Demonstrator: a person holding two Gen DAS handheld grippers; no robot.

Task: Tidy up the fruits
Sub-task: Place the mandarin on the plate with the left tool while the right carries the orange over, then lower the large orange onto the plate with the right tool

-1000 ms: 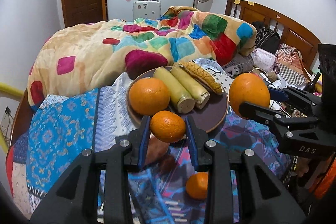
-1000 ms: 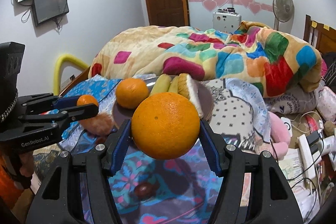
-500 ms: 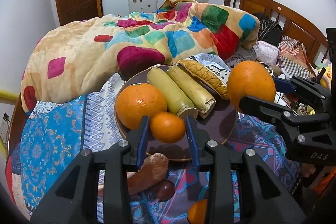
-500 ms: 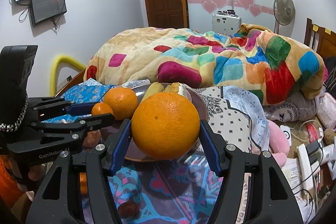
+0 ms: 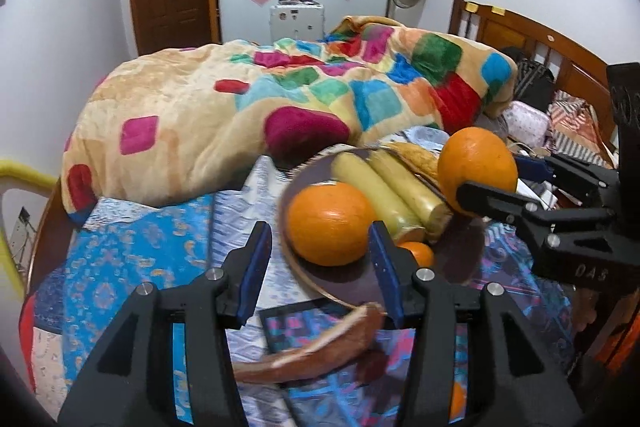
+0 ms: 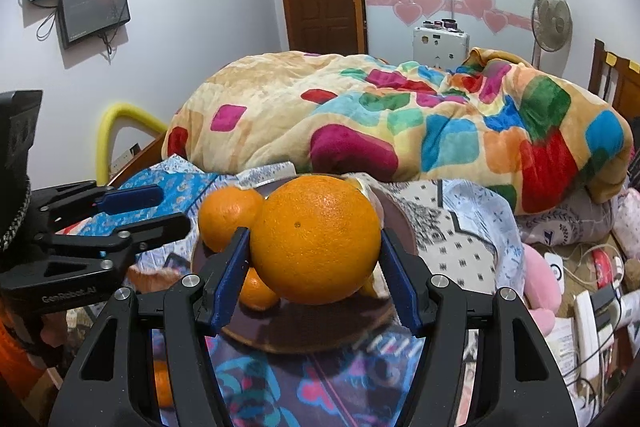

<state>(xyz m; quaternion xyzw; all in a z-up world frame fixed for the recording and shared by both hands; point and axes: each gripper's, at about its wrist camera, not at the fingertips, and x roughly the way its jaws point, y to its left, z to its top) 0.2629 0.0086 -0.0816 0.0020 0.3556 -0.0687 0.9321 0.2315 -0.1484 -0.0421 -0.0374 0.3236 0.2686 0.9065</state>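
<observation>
A: On the bed, at left, our left tool (image 5: pixel 320 267) stands open and empty; its jaws have just been opening, with nothing between the pads. The small orange (image 5: pixel 418 253) lies on the brown plate (image 5: pixel 344 291), beside the larger orange (image 5: pixel 328 223) and the yellow stalks (image 5: pixel 384 195). We judge it was let go there because the plate is where the fruit is gathered.

B: And the left hand's pose?

A: We hold that tool angled down toward the near rim of the plate, pads either side of the larger orange in view but clear of it.

B: Moving right?

A: Our right tool (image 6: pixel 314 267) is clamped on the big orange (image 6: pixel 316 239), one blue pad on each flank, gripped across the middle so the round fruit cannot roll out. It hangs above the plate, not yet set down.

B: Its pose?

A: Tilted downward too, aimed at the plate. A reddish-brown piece (image 5: pixel 316 347) waits on the bedcover (image 5: pixel 120 259) in front.
</observation>
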